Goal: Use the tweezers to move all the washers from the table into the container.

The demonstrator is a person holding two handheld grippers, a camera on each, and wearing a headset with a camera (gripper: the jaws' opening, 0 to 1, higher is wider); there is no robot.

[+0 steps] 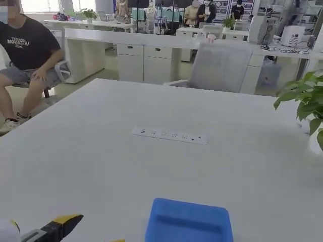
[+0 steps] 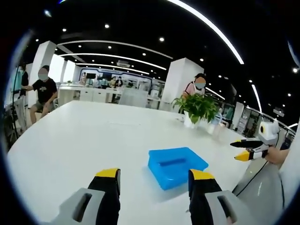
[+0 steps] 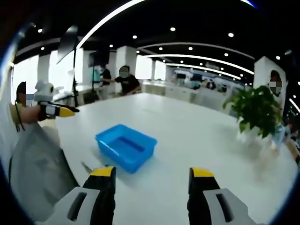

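The blue container (image 1: 189,222) stands on the white table near its front edge, also in the left gripper view (image 2: 176,165) and the right gripper view (image 3: 125,146). A thin dark sliver, possibly the tweezers (image 3: 86,167), lies on the table just beside it. My left gripper (image 2: 154,180) is open and holds nothing, left of the container; one yellow tip of it (image 1: 63,223) pokes in at the bottom left. My right gripper (image 3: 153,176) is open with nothing between its fingers, on the container's other side (image 2: 251,149).
A white power strip (image 1: 170,135) lies mid-table. A potted plant (image 1: 305,101) stands at the table's right edge. A person (image 1: 25,55) sits at the far left, and a grey chair (image 1: 217,68) stands behind the table. Desks lie beyond.
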